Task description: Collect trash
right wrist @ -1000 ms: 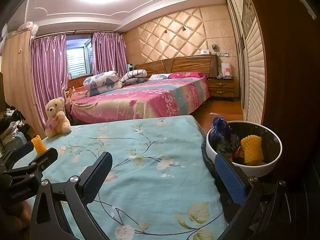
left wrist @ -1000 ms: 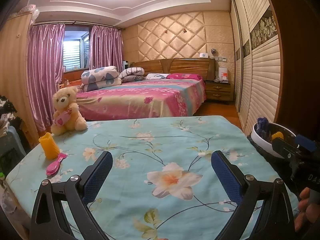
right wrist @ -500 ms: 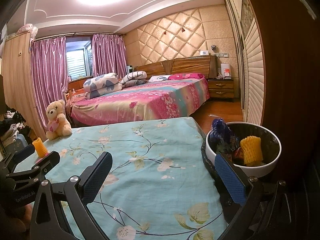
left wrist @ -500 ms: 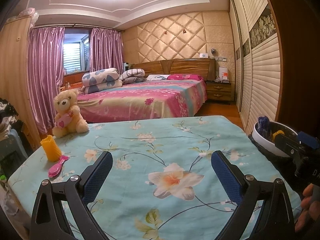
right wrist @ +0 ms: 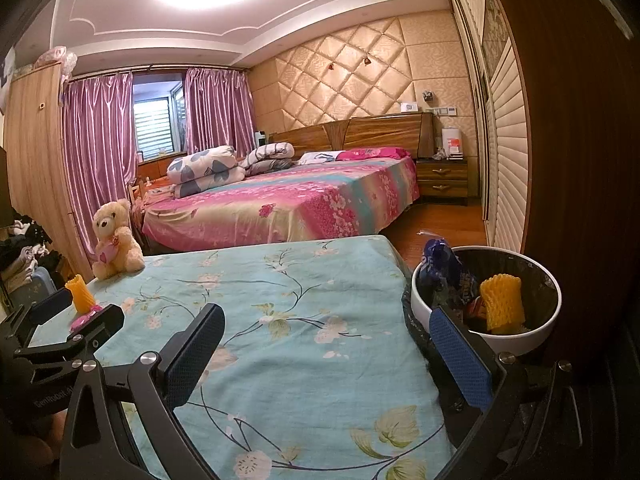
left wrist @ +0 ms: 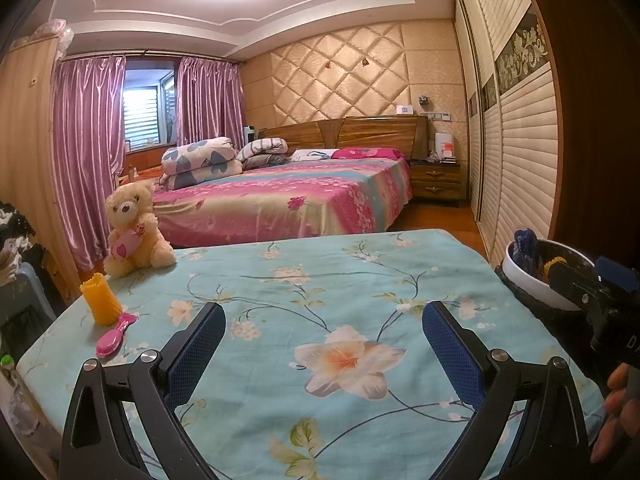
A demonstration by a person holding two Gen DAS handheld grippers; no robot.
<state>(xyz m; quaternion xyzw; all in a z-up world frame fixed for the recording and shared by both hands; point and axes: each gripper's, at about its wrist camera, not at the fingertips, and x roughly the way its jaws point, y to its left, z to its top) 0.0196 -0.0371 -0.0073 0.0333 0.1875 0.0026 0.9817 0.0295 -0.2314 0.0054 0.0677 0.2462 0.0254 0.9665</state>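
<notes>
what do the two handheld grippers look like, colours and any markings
Both match: the left gripper and right gripper have black angular frames with triangular cut-outs, silver round bolts at the joints, and flat fingers faced with dark blue textured pads. Seen from the other camera, each body carries white lettering, partly readable only. No cables or sleeves show.
</notes>
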